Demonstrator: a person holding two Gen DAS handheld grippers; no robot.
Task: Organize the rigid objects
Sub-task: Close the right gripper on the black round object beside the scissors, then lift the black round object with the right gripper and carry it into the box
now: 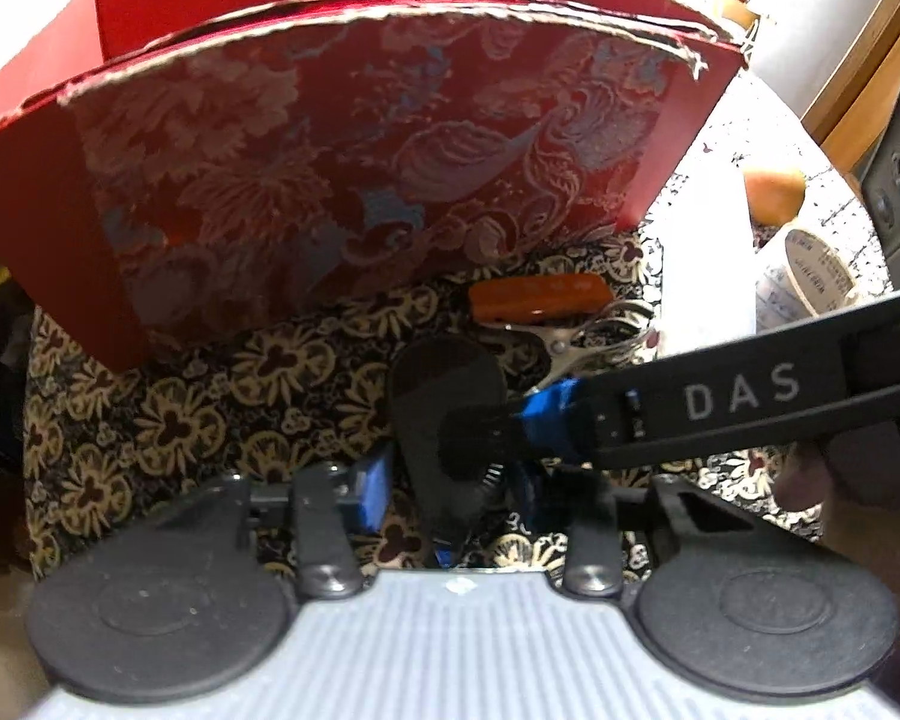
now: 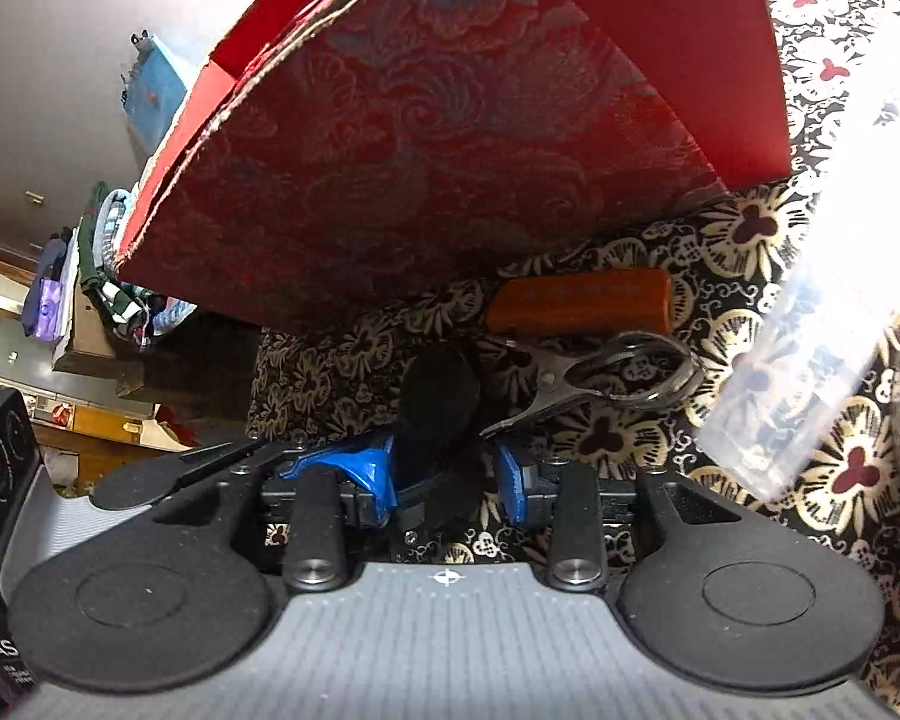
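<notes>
Blue-padded fingertips of the left gripper [image 1: 450, 495] are sitting low in the left wrist view, half hidden behind a black flat object [image 1: 444, 420] that is standing between them; whether the pads are pressing on it cannot be told. Reaching in from the right, the right gripper [image 1: 510, 426] is clamping the same black piece at its edge, one blue pad [image 1: 555, 414] showing and the other hidden behind the piece. In the right wrist view that black object [image 2: 438, 399] is showing as a dark disc between the right gripper's blue fingers [image 2: 366, 471], its lower part lost in shadow. Beyond it, an orange-brown block [image 2: 579, 300] and a metal clip [image 2: 600, 378] are lying side by side on the patterned tablecloth [image 2: 750, 432]. A red brocade box lid [image 1: 342, 168] is leaning over them, cutting off everything behind it. At the right edge of the right wrist view, a clear plastic item [image 2: 810, 330] is blurring past recognition. A person's fingers [image 1: 801, 483] are barely showing beneath the right gripper's black arm.
</notes>
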